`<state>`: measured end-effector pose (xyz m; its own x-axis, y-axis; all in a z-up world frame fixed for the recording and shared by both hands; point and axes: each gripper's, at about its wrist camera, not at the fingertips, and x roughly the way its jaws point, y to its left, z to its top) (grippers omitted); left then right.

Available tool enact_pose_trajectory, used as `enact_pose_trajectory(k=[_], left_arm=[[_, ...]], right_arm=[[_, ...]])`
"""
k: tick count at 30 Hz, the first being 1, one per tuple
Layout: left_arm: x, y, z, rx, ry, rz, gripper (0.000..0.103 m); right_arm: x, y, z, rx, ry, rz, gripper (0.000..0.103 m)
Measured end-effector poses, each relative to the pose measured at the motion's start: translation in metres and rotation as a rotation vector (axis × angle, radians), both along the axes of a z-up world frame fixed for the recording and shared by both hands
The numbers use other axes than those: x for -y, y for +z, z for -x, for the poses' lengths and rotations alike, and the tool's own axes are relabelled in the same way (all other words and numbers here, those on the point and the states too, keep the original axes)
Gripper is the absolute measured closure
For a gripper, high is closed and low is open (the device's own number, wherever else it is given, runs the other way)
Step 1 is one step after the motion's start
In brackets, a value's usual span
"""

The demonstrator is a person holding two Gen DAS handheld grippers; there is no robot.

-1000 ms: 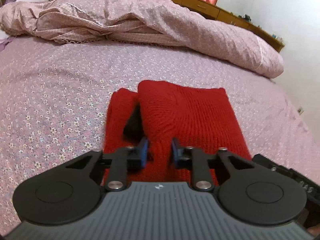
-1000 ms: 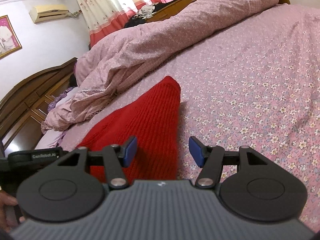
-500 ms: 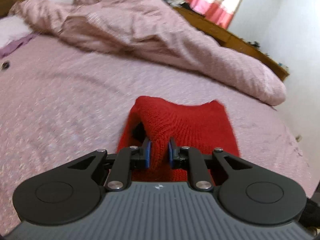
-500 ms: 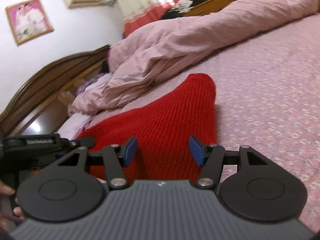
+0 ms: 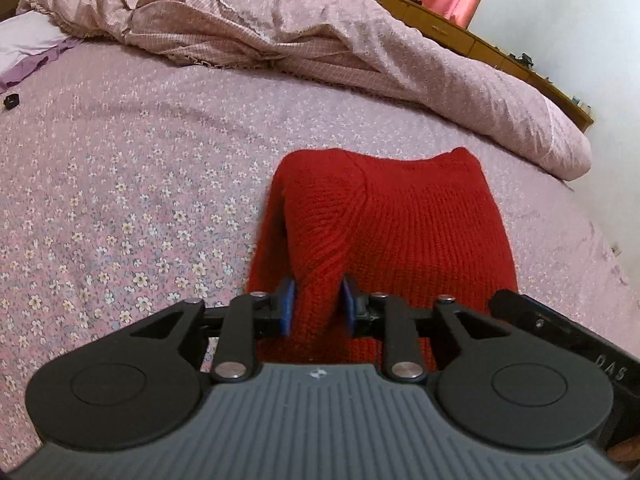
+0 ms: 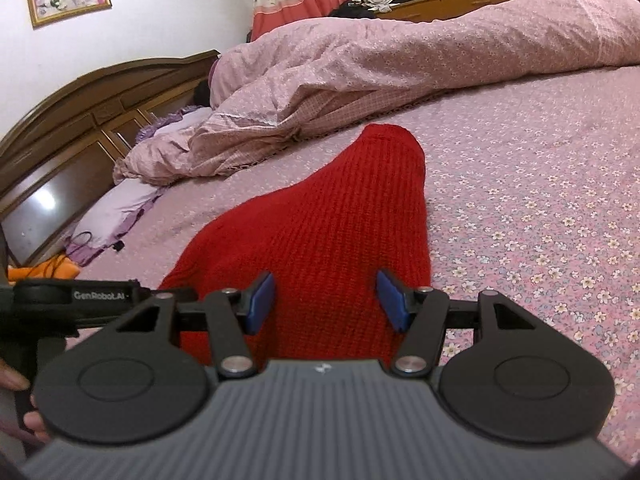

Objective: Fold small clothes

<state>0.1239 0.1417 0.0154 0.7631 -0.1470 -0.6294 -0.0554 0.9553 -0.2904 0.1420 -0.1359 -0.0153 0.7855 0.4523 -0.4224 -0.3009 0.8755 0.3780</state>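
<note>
Left gripper (image 5: 316,306), under my control, pinches a raised ridge of the red knit garment (image 5: 400,232) on the flowered bedsheet (image 5: 120,168), its blue pads a shade wider apart than half a second ago. Right gripper (image 6: 326,300) stays spread, now straddling the cloth's near edge instead of hanging beside it. I judge the next fold is about to start.
</note>
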Motion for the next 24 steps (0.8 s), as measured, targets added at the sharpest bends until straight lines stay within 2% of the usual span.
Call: enact_pose_trajectory(k=[1,5,7,12,15,18,24], left_arm=[[-0.001,0.001,0.0,0.004,0.001,0.004,0.066],[-0.006,0.007,0.001,0.021,0.028,0.014,0.041],[-0.008,0.008,0.001,0.026,0.036,0.014,0.033],[-0.009,0.0,-0.006,-0.005,0.026,0.038,0.032],[-0.011,-0.009,-0.01,-0.032,0.035,0.058,0.032],[-0.013,-0.016,-0.015,-0.066,0.063,0.059,0.026],[-0.018,-0.021,-0.017,-0.074,0.066,0.097,0.026]], right_arm=[[0.003,0.002,0.0,-0.007,-0.007,-0.021,0.043],[0.024,0.004,-0.004,-0.062,-0.039,-0.156,0.02],[0.037,0.002,-0.007,-0.092,-0.056,-0.212,0.02],[0.055,-0.012,-0.019,-0.161,-0.093,-0.245,0.019],[0.062,-0.028,-0.026,-0.234,-0.059,-0.319,0.019],[0.065,-0.042,-0.033,-0.284,-0.022,-0.408,0.019],[0.057,-0.056,-0.038,-0.308,0.038,-0.469,0.018]])
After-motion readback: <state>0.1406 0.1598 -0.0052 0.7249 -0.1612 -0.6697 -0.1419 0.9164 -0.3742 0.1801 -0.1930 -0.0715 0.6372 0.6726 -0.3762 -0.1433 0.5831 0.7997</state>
